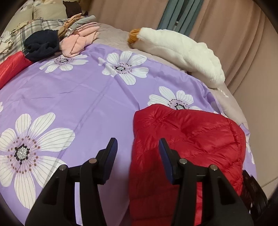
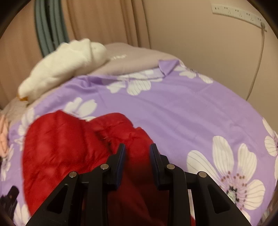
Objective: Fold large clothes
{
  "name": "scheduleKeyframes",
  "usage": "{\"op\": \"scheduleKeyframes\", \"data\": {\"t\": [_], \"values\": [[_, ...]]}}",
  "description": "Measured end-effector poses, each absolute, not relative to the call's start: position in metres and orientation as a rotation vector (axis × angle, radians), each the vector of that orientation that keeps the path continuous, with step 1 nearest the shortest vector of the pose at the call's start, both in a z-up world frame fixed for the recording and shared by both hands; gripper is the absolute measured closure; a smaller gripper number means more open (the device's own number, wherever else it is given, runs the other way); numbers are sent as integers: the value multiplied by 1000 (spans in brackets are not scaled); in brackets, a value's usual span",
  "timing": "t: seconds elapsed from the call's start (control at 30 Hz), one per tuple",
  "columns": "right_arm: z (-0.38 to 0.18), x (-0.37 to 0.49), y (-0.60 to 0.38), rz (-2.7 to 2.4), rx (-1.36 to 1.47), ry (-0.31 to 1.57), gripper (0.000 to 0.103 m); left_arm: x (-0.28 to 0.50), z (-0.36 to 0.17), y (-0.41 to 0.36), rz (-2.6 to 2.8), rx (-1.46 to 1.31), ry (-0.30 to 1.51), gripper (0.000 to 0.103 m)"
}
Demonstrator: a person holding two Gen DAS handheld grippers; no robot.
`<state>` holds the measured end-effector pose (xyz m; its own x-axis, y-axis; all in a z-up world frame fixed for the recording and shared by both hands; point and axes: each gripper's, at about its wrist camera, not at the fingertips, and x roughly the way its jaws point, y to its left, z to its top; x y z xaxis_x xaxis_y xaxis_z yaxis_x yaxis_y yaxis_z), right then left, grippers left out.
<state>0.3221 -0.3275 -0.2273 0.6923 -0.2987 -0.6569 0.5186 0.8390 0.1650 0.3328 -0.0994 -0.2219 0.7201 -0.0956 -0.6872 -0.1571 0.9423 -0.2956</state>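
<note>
A red quilted puffer jacket (image 1: 187,139) lies bunched on the purple flowered bedsheet (image 1: 83,90). In the left wrist view my left gripper (image 1: 138,147) is open, its jaws straddling the jacket's left edge. In the right wrist view the jacket (image 2: 66,149) fills the lower left. My right gripper (image 2: 137,149) has its jaws apart with a fold of red fabric between them; the pads do not visibly press it. Part of the left gripper (image 2: 8,200) shows at the lower left.
A white plush toy (image 1: 182,52) lies at the bed's far side by the curtains (image 1: 234,34). A pile of pink, navy and plaid clothes (image 1: 57,40) and another red garment (image 1: 10,67) sit far left. A power strip (image 2: 238,13) hangs on the wall.
</note>
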Motion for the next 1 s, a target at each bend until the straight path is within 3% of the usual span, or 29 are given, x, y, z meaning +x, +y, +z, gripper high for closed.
{"op": "scheduleKeyframes", "data": {"t": [0.13, 0.3, 0.43, 0.8, 1.0], "values": [[-233, 299, -316, -450, 320, 623, 71, 340, -248, -121, 30, -284, 829, 53], [-264, 305, -324, -461, 284, 629, 69, 331, -274, -141, 44, -234, 735, 53], [-282, 304, -338, -464, 362, 613, 62, 344, -282, -143, 9, -241, 747, 53], [-290, 305, -337, -475, 394, 571, 58, 355, -289, -143, 4, -282, 748, 50], [-285, 303, -336, -508, 388, 587, 47, 354, -280, -133, 61, -291, 785, 35]]}}
